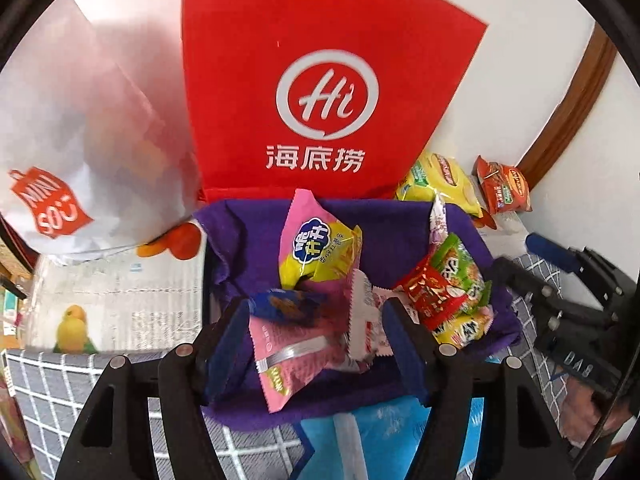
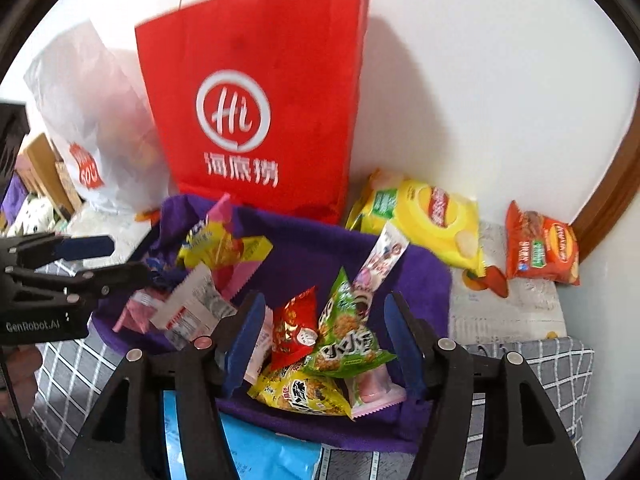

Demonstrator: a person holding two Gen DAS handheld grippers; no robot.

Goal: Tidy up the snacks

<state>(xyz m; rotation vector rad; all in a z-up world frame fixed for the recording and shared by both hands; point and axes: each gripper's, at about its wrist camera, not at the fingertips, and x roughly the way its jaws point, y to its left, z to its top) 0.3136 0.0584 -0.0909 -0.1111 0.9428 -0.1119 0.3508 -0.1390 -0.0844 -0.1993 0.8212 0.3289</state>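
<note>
Left wrist view: snack packets (image 1: pixel 320 280) heaped mid-frame in purple cloth bin (image 1: pixel 248 240), left gripper (image 1: pixel 316 344) and right gripper (image 2: pixel 324 340) both part-open, gripping nothing, bin's near rim hidden behind fingers, red bag (image 1: pixel 320 80) top cut off.

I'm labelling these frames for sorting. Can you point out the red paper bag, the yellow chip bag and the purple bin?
red paper bag (image 2: pixel 256 80): right wrist view, front face above the logo.
yellow chip bag (image 2: pixel 424 216): right wrist view, middle of its front.
purple bin (image 1: pixel 400 232): left wrist view, bare inner back wall.
</note>
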